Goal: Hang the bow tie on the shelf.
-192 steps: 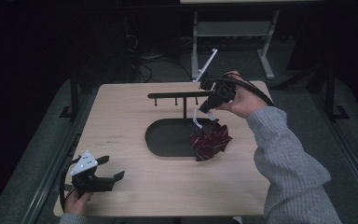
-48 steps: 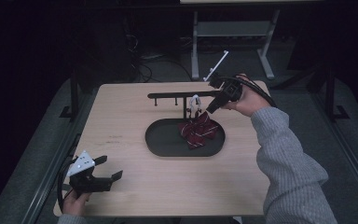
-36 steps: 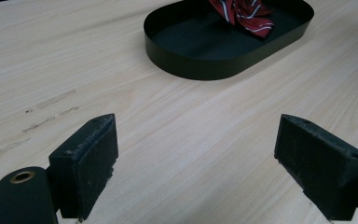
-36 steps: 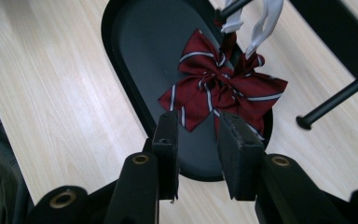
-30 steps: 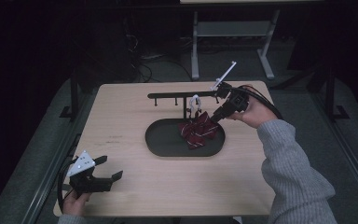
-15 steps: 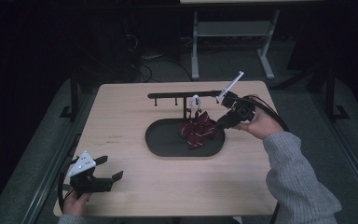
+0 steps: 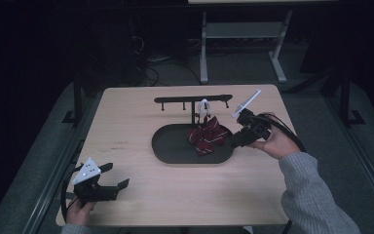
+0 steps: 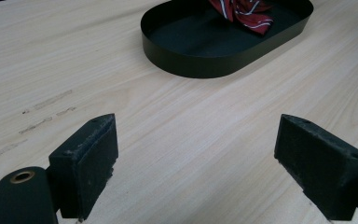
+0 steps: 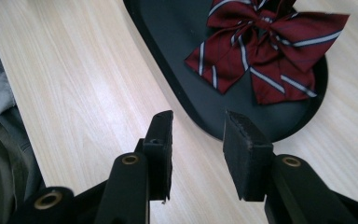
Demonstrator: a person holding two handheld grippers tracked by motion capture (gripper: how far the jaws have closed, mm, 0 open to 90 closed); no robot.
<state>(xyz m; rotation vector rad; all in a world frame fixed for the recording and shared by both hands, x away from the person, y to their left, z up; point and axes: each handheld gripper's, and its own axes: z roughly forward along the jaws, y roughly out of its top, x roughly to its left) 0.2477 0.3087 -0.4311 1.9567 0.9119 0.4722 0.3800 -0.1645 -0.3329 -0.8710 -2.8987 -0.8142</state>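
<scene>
Bow tie [image 9: 261,46] in the tray [image 7: 175,151] is light, floppy fabric; pinch its centre knot. Your right claw [image 9: 198,140] has just been spreading, nothing between; left claw [image 8: 205,163] spread wide.

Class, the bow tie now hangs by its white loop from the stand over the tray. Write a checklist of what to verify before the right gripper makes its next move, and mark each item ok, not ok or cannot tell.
1. Right gripper free of the bow tie: ok, its jaws have just been opening, nothing between them.
2. White loop seated on a peg of the stand: cannot tell, too small.
3. Bow tie over the tray, not the table: ok.
4. Stand upright: ok.
5. Left gripper out of the way, jaws apart and holding nothing: ok.
</scene>
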